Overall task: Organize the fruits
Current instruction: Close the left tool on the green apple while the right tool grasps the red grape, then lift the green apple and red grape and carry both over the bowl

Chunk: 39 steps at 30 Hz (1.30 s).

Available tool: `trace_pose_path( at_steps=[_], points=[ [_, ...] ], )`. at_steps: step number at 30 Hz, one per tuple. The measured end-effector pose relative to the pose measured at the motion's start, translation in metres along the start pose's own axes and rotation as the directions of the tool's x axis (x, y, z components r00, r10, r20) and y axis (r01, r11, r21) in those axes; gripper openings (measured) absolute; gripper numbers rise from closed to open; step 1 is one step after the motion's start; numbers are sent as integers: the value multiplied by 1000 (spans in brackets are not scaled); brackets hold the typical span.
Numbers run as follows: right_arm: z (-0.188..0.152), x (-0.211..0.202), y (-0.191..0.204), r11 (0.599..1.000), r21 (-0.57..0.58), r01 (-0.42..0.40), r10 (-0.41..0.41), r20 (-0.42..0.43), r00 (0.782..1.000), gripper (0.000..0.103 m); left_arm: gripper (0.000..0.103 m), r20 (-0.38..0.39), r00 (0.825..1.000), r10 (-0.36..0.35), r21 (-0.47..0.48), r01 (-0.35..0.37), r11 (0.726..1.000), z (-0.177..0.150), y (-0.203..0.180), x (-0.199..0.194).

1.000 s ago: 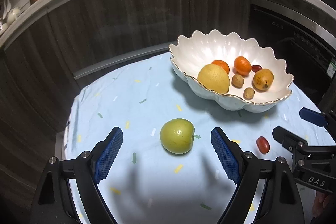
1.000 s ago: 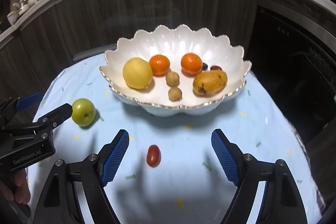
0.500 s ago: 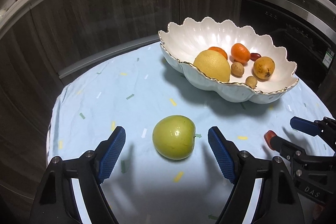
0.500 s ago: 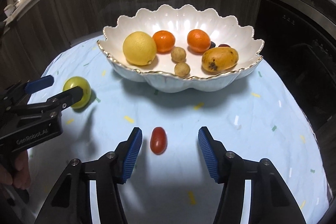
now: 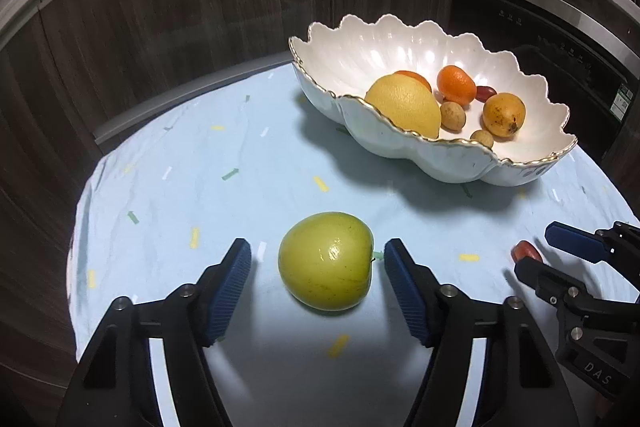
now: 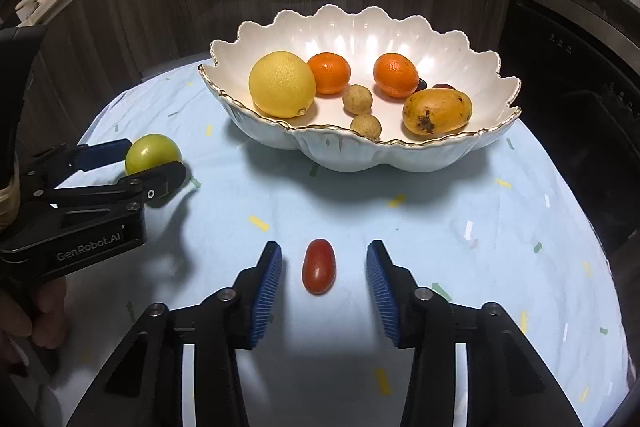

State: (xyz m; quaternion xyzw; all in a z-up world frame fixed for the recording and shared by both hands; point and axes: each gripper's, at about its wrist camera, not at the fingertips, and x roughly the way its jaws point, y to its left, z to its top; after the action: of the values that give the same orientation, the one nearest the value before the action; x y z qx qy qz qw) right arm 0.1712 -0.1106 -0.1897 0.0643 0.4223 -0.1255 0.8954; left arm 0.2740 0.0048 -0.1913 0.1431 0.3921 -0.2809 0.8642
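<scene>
Most fruit already sits in the scalloped bowl (image 6: 360, 39), while the green apple (image 5: 326, 261) and red date (image 6: 319, 266) remain on the counter (image 6: 460, 195), each between the closing, not-yet-touching left tongs (image 5: 318, 269) and right tongs (image 6: 324, 273).

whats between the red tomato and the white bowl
Nothing: in the right wrist view only bare blue cloth with confetti marks runs from the red tomato up to the white bowl.
</scene>
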Motion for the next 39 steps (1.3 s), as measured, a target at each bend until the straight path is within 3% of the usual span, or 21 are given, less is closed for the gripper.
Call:
trace_pose_path(
  at_steps=[9,18,23,25,39],
  points=[
    [-3,7,-2,1000,10,-4,4,-20,1000,40,64,-27,999,-26,6,26,1000,-2,-1,10],
    [-2,7,-2,1000,19,-21,21,-14,1000,36,55,-51,998,-31,16,32,999,-2,-3,17],
    [-2,7,-3,999,27,-30,30,-11,999,24,46,-46,999,-20,17,21,1000,-2,-4,17],
    [-2,7,-2,999,24,-36,37,-9,999,19,46,-45,999,-17,17,18,1000,-2,-4,17],
    [-4,-1,-3,998,23,-60,60,-4,998,18,45,-42,999,13,25,-12,1000,-2,-12,7]
  ],
)
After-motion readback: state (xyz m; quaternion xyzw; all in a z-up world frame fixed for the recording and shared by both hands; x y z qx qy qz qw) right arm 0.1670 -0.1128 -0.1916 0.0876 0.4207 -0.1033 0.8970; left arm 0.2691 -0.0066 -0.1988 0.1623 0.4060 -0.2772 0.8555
